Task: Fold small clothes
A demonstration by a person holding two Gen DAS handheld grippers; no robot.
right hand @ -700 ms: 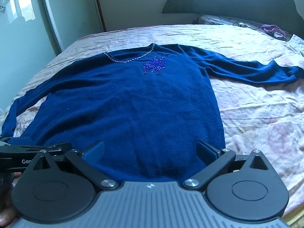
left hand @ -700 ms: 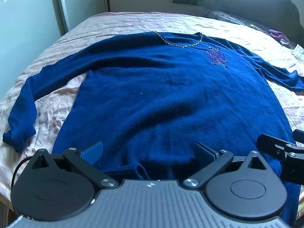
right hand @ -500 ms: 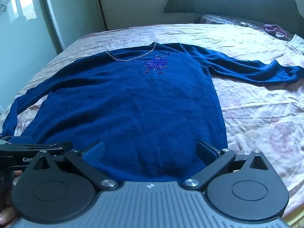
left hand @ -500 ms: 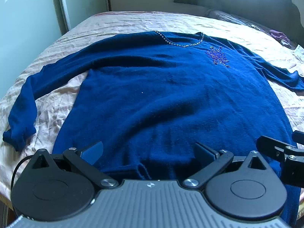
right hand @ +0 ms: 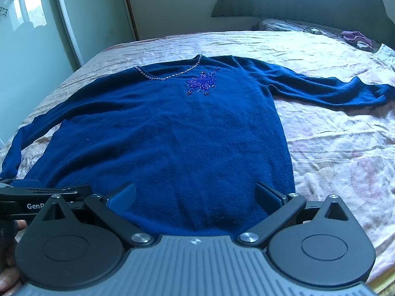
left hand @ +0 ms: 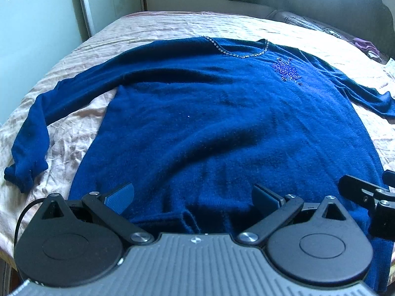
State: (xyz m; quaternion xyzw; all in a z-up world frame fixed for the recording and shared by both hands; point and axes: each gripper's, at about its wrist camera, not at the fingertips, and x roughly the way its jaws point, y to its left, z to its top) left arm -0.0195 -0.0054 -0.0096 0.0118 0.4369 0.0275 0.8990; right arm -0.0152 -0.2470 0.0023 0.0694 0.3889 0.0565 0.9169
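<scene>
A blue sweater point(right hand: 172, 143) lies flat, front up, on a bed point(right hand: 333, 153), both sleeves spread out to the sides. The left gripper point(left hand: 195, 197) and right gripper point(right hand: 195, 194) hang over its bottom hem, side by side, jaws spread wide and grasping nothing.

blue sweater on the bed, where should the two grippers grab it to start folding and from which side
Probably the blue sweater is best taken at its bottom hem, near the two corners. It lies flat, face up, sleeves spread, with the hem nearest both tools. The left hand-held gripper and right hand-held gripper are open just above it, so come in low from the near bed edge and pinch the hem.
</scene>
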